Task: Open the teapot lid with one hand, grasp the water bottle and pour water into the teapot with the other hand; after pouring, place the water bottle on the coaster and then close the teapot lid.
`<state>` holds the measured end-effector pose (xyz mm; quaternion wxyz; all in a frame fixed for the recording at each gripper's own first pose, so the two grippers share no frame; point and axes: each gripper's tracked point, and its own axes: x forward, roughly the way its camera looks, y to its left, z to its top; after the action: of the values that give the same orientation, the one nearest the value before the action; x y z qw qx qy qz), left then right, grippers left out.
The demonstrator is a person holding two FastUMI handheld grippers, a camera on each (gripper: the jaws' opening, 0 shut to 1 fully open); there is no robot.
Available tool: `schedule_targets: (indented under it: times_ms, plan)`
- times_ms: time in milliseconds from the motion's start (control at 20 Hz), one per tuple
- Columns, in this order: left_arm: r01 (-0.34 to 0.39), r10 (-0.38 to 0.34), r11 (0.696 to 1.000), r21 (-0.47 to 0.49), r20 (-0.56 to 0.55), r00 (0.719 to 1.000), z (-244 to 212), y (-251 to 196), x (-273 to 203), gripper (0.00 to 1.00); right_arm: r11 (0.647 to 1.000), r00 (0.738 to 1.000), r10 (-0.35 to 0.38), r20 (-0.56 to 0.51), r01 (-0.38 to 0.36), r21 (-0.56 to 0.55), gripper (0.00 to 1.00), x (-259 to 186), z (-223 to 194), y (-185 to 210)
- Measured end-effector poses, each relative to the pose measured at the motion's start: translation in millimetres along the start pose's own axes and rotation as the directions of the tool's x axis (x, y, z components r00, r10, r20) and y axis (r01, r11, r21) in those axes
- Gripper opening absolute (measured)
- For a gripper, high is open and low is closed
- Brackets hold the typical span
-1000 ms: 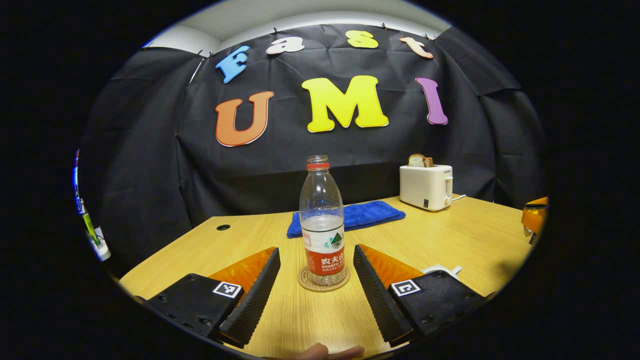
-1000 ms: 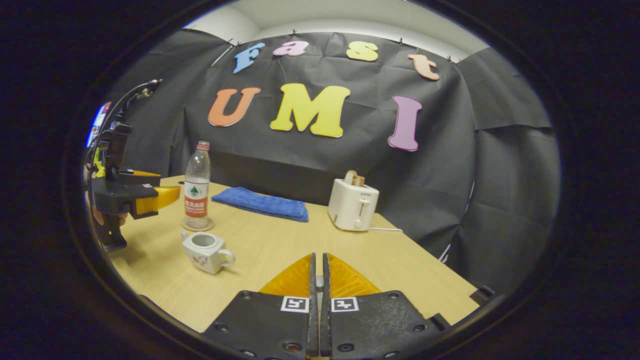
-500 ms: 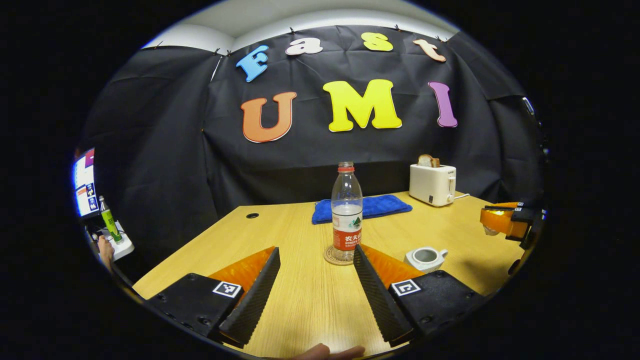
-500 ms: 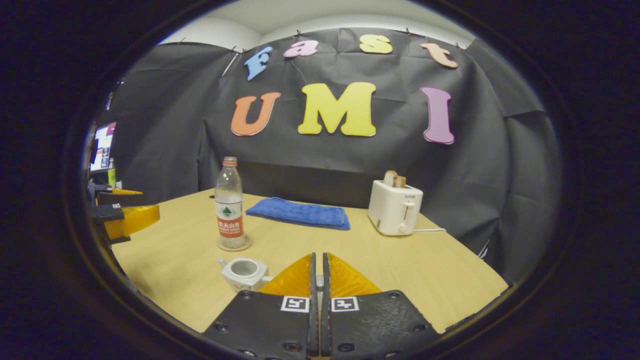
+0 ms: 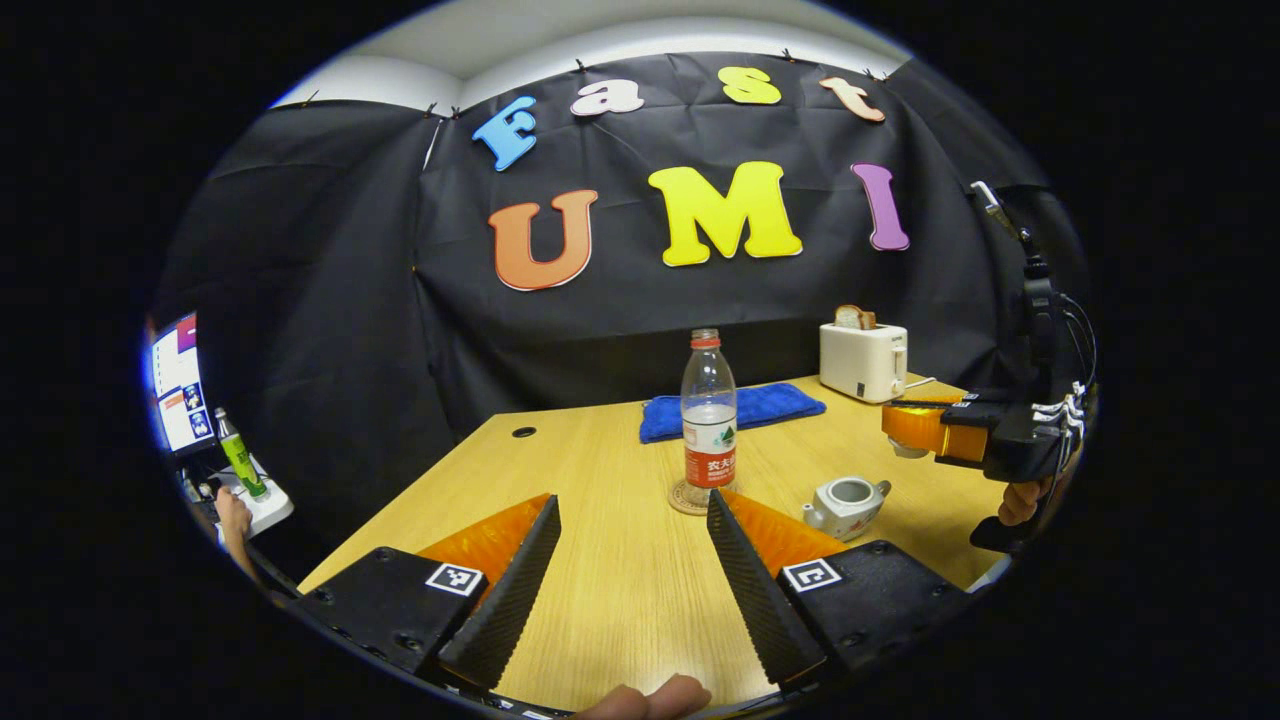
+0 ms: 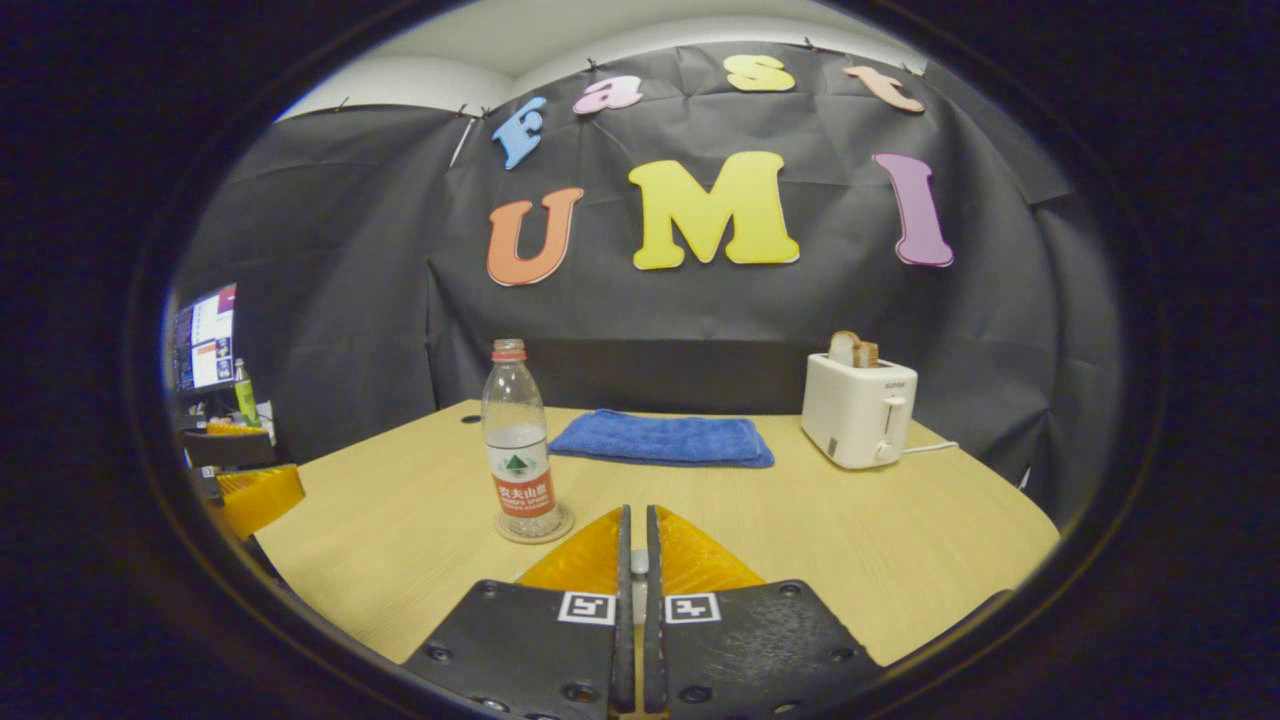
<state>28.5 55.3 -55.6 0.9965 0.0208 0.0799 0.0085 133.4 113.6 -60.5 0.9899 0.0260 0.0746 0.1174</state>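
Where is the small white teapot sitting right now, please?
In the left gripper view, the small white ceramic teapot sits lidless on the wooden table, right of the clear plastic water bottle on its coaster.

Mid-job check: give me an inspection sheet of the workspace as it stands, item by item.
Surface: wooden table, no spill seen.
Job's things: water bottle upright on coaster, part full; teapot open, to the bottle's right.
Clutter: blue towel and toaster holding bread, both at the back.
Grippers: left gripper jaws open, empty, facing the bottle; right gripper jaws shut on a small pale lid, held above the table near the teapot.
Cables: toaster cord on the table; wires on the right gripper's mount.
Surroundings: black cloth wall; monitor and green bottle off to the side.
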Motion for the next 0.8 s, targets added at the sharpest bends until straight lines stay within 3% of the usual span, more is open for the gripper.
schedule_targets:
  times_ms: [400, 800]
  plan:
    - [0.027, -0.021, 0.997, -0.077, 0.078, 0.997, 33.8, 11.4, -26.8, 0.94, 0.999, 0.998, 0.04, -0.045, -0.039, 0.025, 0.04, 24.0, -25.0, 22.0]
    - [0.018, -0.015, 0.999, -0.044, 0.084, 0.996, 32.3, 15.9, -24.1, 0.95, 1.0, 0.997, 0.024, -0.077, -0.025, -0.01, 0.06, 35.1, -39.8, 31.1]
